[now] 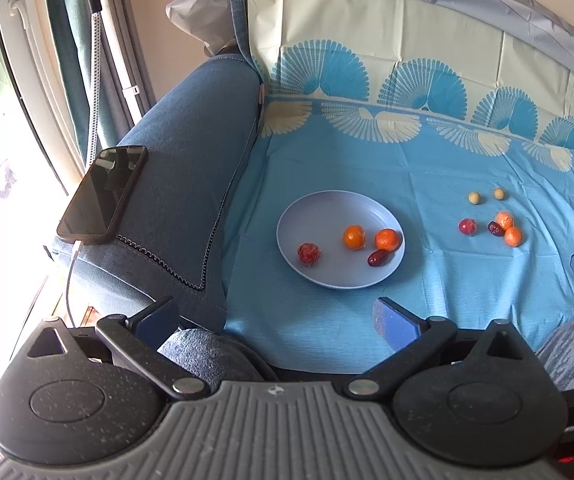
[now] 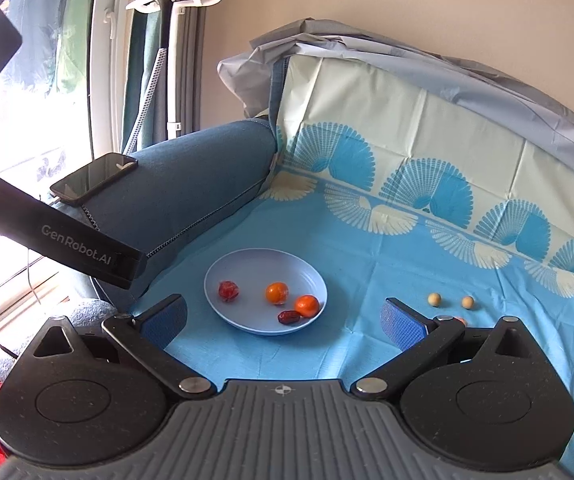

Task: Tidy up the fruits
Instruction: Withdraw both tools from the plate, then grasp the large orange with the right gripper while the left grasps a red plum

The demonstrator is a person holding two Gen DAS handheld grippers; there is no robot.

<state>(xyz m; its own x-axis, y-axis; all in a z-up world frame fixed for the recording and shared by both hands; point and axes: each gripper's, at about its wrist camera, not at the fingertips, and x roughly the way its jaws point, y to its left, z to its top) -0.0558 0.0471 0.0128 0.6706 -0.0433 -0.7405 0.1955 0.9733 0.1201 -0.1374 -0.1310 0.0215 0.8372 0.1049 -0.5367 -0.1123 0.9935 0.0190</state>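
Left wrist: left gripper (image 1: 277, 320) spread, empty | plate (image 1: 315, 272) ahead | right gripper (image 2: 285, 320) spread, empty | loose fruits (image 1: 503, 222) ahead-right

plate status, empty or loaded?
Loaded. The plate holds four pieces: a red fruit, two oranges and a dark date. Six more pieces lie on the cloth beside it.
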